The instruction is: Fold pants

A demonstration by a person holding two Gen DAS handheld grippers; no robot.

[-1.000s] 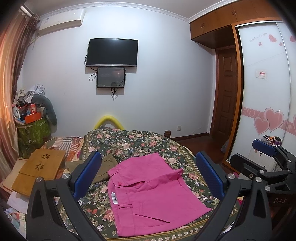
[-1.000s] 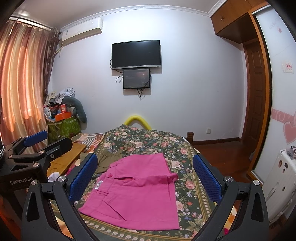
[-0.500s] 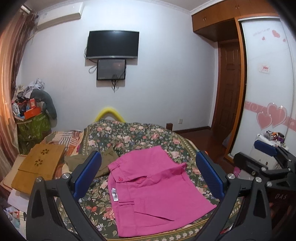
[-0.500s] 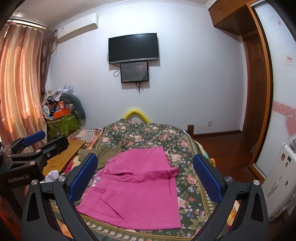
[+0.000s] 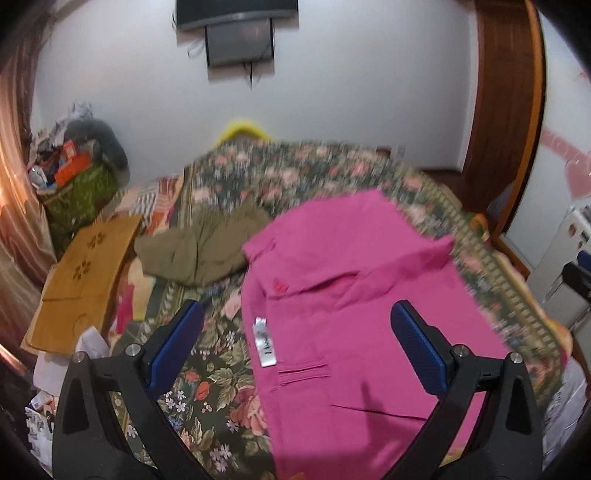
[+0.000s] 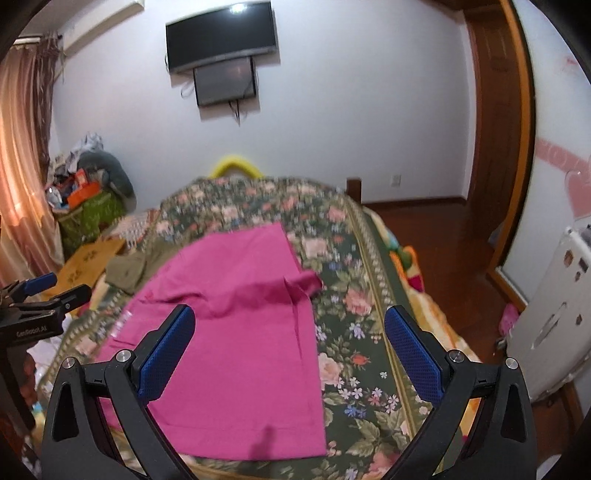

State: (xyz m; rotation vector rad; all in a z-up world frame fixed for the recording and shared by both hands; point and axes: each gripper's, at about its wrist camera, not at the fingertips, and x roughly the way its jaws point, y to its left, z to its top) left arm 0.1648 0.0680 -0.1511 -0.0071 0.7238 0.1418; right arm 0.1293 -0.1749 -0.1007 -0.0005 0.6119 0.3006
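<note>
Pink pants lie partly folded on the flowered bedspread, waistband with a white label toward the left. They also show in the right wrist view. My left gripper is open and empty, hovering above the pants' waist area. My right gripper is open and empty, above the pants' right half. Neither touches the cloth.
An olive garment lies crumpled left of the pants. A wooden board and clutter sit left of the bed. A white cabinet and wooden floor are to the right. A yellow headboard and wall TV are beyond.
Both grippers have tipped downward and moved closer to the bed, so the pants now fill more of both views. Both stay open. The pants have not moved.
</note>
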